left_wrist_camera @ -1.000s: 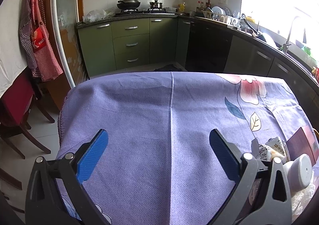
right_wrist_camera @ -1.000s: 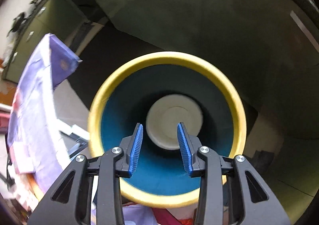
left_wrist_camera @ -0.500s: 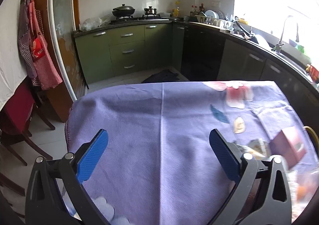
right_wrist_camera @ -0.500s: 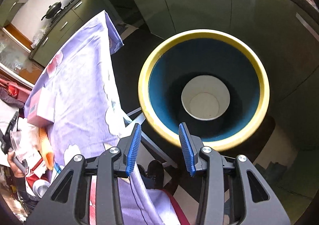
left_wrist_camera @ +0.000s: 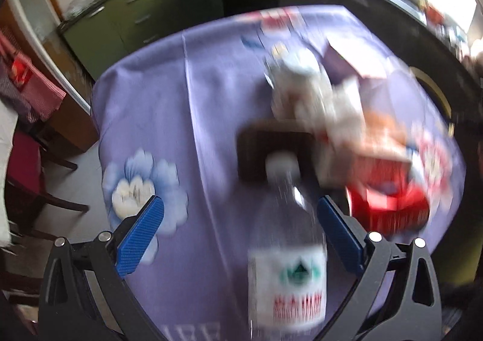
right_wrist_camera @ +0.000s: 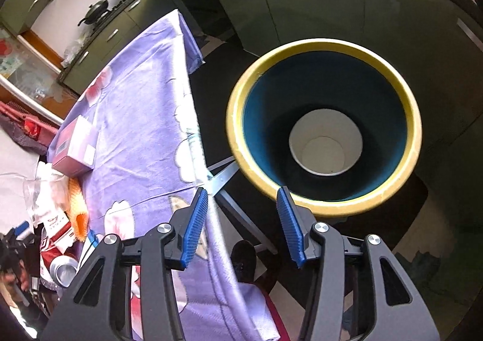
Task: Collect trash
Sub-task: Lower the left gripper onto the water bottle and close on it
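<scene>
My left gripper [left_wrist_camera: 240,232] is open over the purple floral tablecloth [left_wrist_camera: 145,99]. A clear plastic water bottle [left_wrist_camera: 286,244] with a white cap lies between its fingers, nearer the right one; the view is blurred. Beyond it lies a heap of trash: a dark wallet-like thing [left_wrist_camera: 256,154], a white bottle [left_wrist_camera: 299,75], wrappers and a red pack [left_wrist_camera: 389,202]. My right gripper [right_wrist_camera: 243,223] is open and empty above the table's edge, beside a yellow-rimmed blue bin [right_wrist_camera: 323,120] that holds a white paper cup [right_wrist_camera: 324,146].
A pink box [right_wrist_camera: 75,148], an orange wrapper [right_wrist_camera: 77,202] and a can [right_wrist_camera: 63,271] lie on the table in the right wrist view. Green kitchen cabinets [left_wrist_camera: 145,9] stand behind. A wooden chair [left_wrist_camera: 27,172] stands left of the table.
My left gripper has swung down and right onto the trash heap, and the water bottle now lies between its fingers. My right gripper has opened wider and pulled back from the bin.
</scene>
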A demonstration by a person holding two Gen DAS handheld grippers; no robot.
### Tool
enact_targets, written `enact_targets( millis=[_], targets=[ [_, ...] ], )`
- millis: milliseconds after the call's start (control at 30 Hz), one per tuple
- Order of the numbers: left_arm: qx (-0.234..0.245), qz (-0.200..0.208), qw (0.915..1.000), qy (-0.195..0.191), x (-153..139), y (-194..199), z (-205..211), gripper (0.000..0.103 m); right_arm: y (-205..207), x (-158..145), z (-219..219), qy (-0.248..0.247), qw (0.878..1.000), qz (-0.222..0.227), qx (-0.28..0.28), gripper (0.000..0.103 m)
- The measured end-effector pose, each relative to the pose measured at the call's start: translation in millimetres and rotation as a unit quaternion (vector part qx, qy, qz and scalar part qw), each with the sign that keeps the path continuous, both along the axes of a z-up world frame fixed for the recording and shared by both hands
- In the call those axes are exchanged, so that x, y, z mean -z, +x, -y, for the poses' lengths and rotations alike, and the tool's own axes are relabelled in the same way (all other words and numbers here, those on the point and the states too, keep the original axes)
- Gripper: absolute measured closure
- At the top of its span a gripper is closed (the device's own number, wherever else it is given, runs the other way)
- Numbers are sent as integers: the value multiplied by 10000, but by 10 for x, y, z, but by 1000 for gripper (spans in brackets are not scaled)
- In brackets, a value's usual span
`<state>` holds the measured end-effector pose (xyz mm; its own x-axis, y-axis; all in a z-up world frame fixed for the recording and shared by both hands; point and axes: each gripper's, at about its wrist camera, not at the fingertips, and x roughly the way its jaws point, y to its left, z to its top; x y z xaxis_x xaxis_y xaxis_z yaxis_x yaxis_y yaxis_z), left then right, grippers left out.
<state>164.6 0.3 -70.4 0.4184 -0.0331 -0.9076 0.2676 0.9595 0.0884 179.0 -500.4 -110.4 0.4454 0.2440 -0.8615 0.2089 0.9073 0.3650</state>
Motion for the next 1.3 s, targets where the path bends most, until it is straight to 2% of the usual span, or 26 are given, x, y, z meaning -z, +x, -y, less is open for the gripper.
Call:
enact_targets(
  millis=[200,367,533,733,900,933,1200,1300],
  targets=[
    [358,-461,9976,384,209,-224,144,6,-70,-7,-29,68,9998,21,-201,55],
    [300,-1067,9921,588,533,-76,183,6,-93,-34,-118,91,9994,89,-335,53],
    [214,-1339,9884,679,696,38,134,6,-117,-7,-144,107,9991,77,-412,53],
    [288,-1390,9876,672,753,115,139,9,-69,54,-160,151,9988,24,-463,52],
    [360,-1469,9875,447,758,250,135,33,-29,92,-219,178,9983,8,-552,52],
    [389,-1463,9877,402,742,242,133,41,-25,97,-234,179,9983,5,-560,52],
    [358,-1318,9901,333,619,83,59,42,7,129,-277,195,9980,-4,-594,52],
    [305,-1192,9920,295,487,-65,-39,42,10,126,-294,198,9979,7,-611,52]
  ],
)
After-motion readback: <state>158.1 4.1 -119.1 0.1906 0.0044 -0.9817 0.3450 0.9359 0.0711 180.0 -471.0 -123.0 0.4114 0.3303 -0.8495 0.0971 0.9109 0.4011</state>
